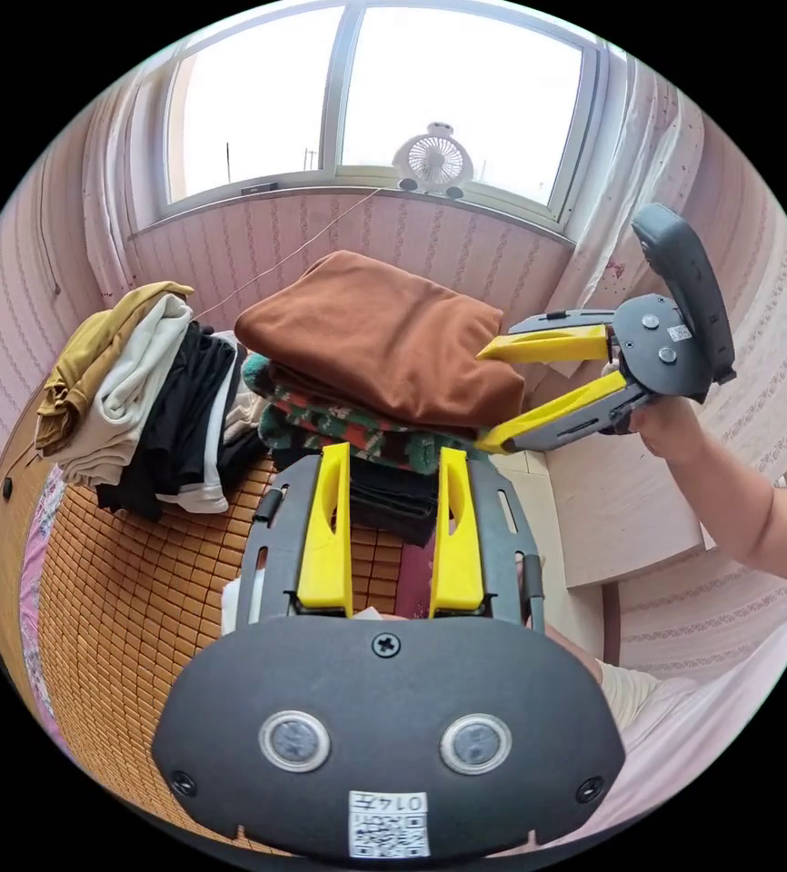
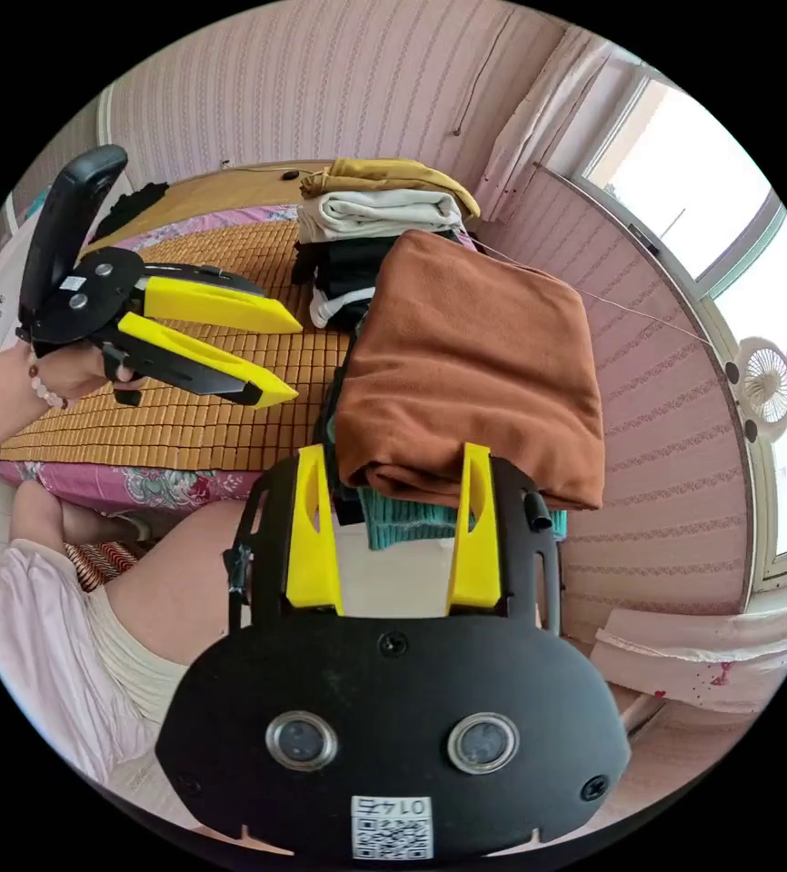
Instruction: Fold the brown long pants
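The brown long pants [image 1: 384,336] lie folded into a thick rectangle on top of a stack, above a green and red knitted garment [image 1: 339,422] and a black one. In the left gripper view my left gripper [image 1: 393,451] is open and empty, just short of the stack's near side. The right gripper [image 1: 484,400] stands open at the pants' right edge, its yellow tips close to the fold. In the right gripper view, the right gripper [image 2: 392,450] is open with the rolled edge of the pants [image 2: 466,363] lying between its jaws, unpinched. My left gripper [image 2: 295,359] hovers open over the mat.
The stack rests on a bed with a woven bamboo mat [image 1: 139,581]. A second pile of mustard, cream and black clothes [image 1: 139,400] lies beside it. A small fan [image 1: 433,162] stands on the windowsill. A pale low table [image 1: 621,509] flanks the bed. The person's leg [image 2: 166,590] shows.
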